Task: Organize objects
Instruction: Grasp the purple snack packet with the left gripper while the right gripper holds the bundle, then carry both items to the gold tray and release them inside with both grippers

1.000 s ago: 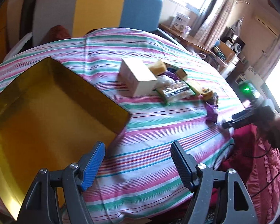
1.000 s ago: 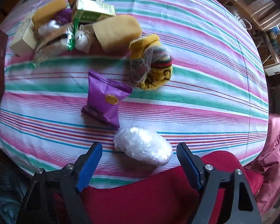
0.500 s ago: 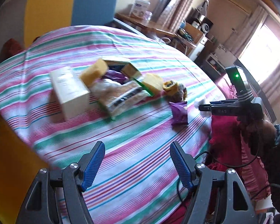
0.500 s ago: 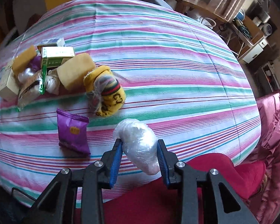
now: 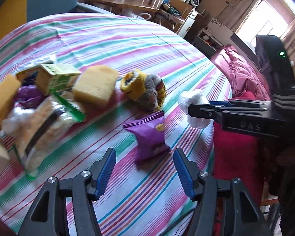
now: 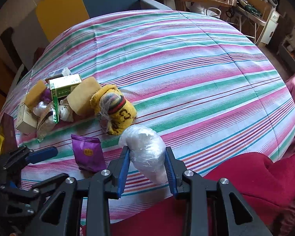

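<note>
My right gripper (image 6: 147, 151) is shut on a white plastic-wrapped bundle (image 6: 144, 141) and holds it just above the striped tablecloth (image 6: 196, 78) near the front edge. The left wrist view shows that bundle (image 5: 190, 97) from the side, pinched in the right gripper (image 5: 192, 110). A purple snack packet (image 5: 149, 135) lies flat on the cloth, just ahead of my left gripper (image 5: 144, 157). Its jaws are closing with the packet's near end in front of the gap, and the pads do not touch it. The right wrist view has the packet (image 6: 87, 153) beside one blue left finger (image 6: 43, 153).
A pile sits to the left: two yellow sponges (image 5: 94, 86), a green carton (image 5: 61, 76), a clear snack bag (image 5: 43, 129), a white box (image 6: 24, 118) and a yellow knitted bundle (image 5: 145, 90). A red cushion (image 6: 236, 177) lies at the table's front edge, with chairs behind.
My left gripper swung right from the gold box, across the pile, to the purple packet, and its jaws narrowed. My right gripper shut on the white bundle and lifted it slightly.
</note>
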Motion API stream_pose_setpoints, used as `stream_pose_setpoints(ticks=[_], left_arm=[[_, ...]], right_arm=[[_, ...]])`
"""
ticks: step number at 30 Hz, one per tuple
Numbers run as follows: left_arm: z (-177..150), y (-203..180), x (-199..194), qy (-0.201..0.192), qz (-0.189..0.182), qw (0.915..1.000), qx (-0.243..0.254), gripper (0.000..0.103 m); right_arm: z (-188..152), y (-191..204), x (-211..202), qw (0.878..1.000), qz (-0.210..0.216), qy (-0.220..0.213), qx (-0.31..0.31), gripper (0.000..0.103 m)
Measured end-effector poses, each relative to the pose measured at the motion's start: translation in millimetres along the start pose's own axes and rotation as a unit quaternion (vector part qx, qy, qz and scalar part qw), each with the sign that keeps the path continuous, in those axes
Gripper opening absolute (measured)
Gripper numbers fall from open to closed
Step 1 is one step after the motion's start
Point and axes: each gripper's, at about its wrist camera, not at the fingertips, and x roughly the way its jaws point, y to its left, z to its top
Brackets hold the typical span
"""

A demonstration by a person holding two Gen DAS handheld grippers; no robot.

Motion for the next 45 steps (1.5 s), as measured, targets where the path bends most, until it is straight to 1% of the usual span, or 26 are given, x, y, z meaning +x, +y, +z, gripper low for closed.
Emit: stream_pose_setpoints(ticks=[2,5,6,7,8,10,12,14,16,18,20,22,24,26,29,31,33,35,39,41,43,45], left_arm=[[5.1,-4.2,10.7,0.004,-0.003,1.0,-0.002,0.061],[13.9,-4.7,27.5,0.011,0.004,0.9998,-0.015,0.061],[15.7,-2.2,34.6,0.014,0.009,0.9996,-0.022,0.057],[16.6,-0.4,38.5,0.016,0.011,0.9995,-0.026,0.041],[16.2,1.1,38.2,0.01,0.013,0.9995,-0.026,0.035],[11.0,5.3,30.9,0.002,0.004,0.9996,-0.029,0.031],[-0.3,8.0,16.6,-0.009,0.018,0.9995,-0.023,0.03],[-12.9,12.7,-1.5,-0.021,0.018,0.9993,-0.025,0.03],[-25.6,20.8,-23.5,-0.037,0.028,0.9982,-0.038,0.03],[-39.4,32.9,-45.5,-0.047,0.033,0.9965,-0.06,0.03],[-51.7,44.2,-63.6,-0.058,0.05,0.9942,-0.076,0.03],[-65.3,57.0,-84.2,-0.071,0.069,0.9909,-0.091,0.03],[-81.0,75.2,-108.4,-0.088,0.087,0.9855,-0.116,0.03],[-96.8,95.4,-134.1,-0.107,0.104,0.9777,-0.148,0.03],[-125.0,129.0,-176.1,-0.137,0.144,0.9613,-0.191,0.03],[-148.6,157.6,-207.8,-0.156,0.179,0.9453,-0.224,0.03],[-171.7,191.6,-234.8,-0.168,0.216,0.9269,-0.257,0.03],[-197.8,230.5,-258.0,-0.171,0.251,0.9035,-0.303,0.03],[-243.5,308.3,-293.1,-0.171,0.304,0.8482,-0.399,0.03],[-254.7,334.6,-302.6,-0.173,0.324,0.8301,-0.42,0.03],[-265.7,357.5,-306.3,-0.167,0.334,0.8173,-0.438,0.03],[-269.7,373.4,-305.2,-0.165,0.336,0.8107,-0.451,0.03]], right_arm=[[2.9,-2.6,2.3,1.0,0.005,-0.001,0.002,0.035],[1.5,-4.8,0.1,1.0,0.012,-0.002,0.003,0.035],[2.1,-5.6,0.6,1.0,0.013,-0.003,0.004,0.035],[2.1,-5.4,0.4,1.0,0.014,-0.004,0.006,0.035],[1.6,-5.4,-0.2,1.0,0.014,-0.006,0.006,0.035],[1.5,-5.0,-0.6,1.0,0.012,-0.009,0.005,0.035],[1.3,-3.2,-0.9,1.0,0.01,-0.009,-0.001,0.035],[1.2,-0.1,-0.8,1.0,0.005,-0.01,-0.011,0.035],[0.4,2.5,-1.3,1.0,-0.001,-0.012,-0.022,0.035],[0.0,5.8,-1.4,0.999,-0.006,-0.014,-0.031,0.035],[-0.5,8.0,-0.6,0.999,-0.005,-0.012,-0.04,0.035],[-0.9,8.3,-0.4,0.999,-0.009,-0.012,-0.043,0.035],[-1.0,10.0,-0.7,0.999,-0.017,-0.013,-0.049,0.035],[-1.5,11.7,-1.1,0.998,-0.029,-0.015,-0.055,0.035],[-1.5,13.1,-1.8,0.997,-0.044,-0.018,-0.061,0.035],[-1.6,13.1,-2.1,0.996,-0.053,-0.019,-0.063,0.035],[-1.5,13.8,-1.6,0.996,-0.06,-0.019,-0.064,0.035],[-1.3,13.8,-0.8,0.996,-0.067,-0.017,-0.064,0.035],[-1.3,13.4,0.5,0.995,-0.076,-0.012,-0.063,0.035],[-1.4,13.1,0.6,0.995,-0.08,-0.012,-0.062,0.035],[-1.6,13.3,1.1,0.995,-0.083,-0.011,-0.061,0.035],[-2.2,13.3,2.0,0.994,-0.088,-0.008,-0.06,0.035]])
